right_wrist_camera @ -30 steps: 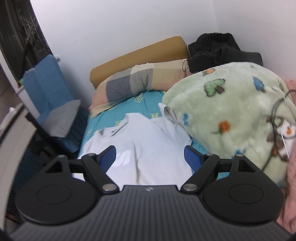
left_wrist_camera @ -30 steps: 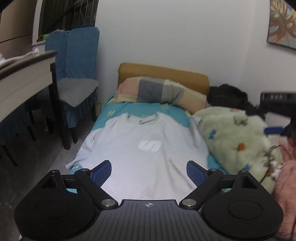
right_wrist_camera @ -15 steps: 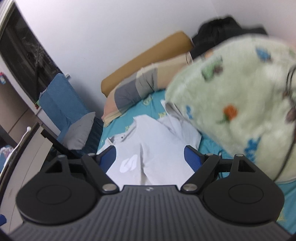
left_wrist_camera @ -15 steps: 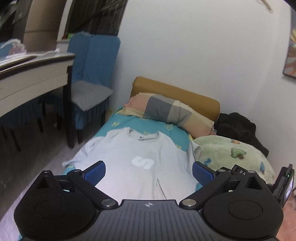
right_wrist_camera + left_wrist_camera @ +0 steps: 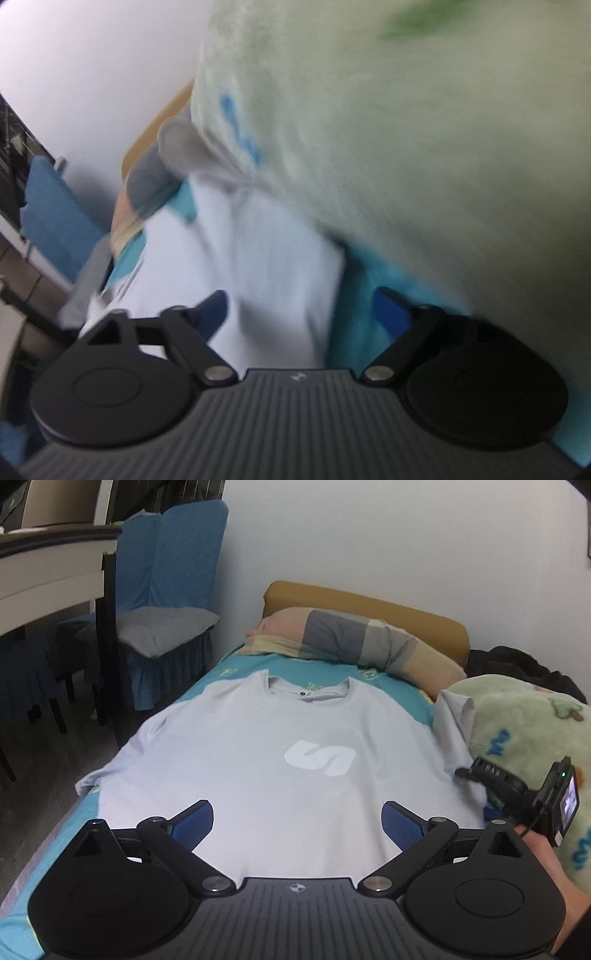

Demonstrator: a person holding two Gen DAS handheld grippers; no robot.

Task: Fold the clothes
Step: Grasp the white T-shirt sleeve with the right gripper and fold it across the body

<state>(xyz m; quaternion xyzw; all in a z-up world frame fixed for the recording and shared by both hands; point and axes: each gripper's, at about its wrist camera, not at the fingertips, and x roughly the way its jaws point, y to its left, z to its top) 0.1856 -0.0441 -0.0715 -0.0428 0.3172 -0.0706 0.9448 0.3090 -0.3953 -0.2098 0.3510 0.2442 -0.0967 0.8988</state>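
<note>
Grey T-shirt (image 5: 280,760) lying flat along the bed (image 5: 55,834), left gripper (image 5: 297,821) spread empty, right gripper (image 5: 299,306) opening empty at its blanket-side (image 5: 424,147) edge for folding.

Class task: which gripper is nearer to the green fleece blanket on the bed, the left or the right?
Right. The right gripper is beside the blanket; the left gripper hovers over the T-shirt.
</note>
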